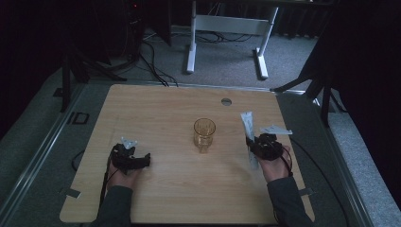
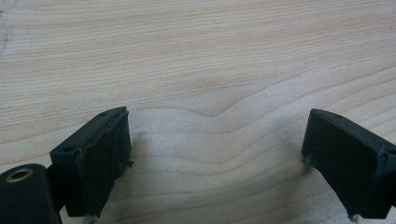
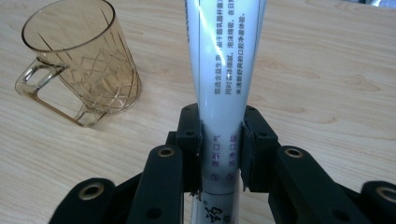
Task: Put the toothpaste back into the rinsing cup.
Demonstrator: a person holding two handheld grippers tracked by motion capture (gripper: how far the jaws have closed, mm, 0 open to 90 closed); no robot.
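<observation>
Gripping a tube (image 3: 219,93), the right claw (image 3: 219,149) looks set for the mug (image 3: 84,60) — a tilt inward next; left claw (image 2: 215,163) wide, idle.

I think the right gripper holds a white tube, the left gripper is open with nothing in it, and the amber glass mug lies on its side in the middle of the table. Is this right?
One detail is wrong: the amber glass mug stands upright, not on its side, as the high view and the right gripper view show. The rest holds: the right gripper is shut on the white tube, and the left gripper is open and empty.
</observation>
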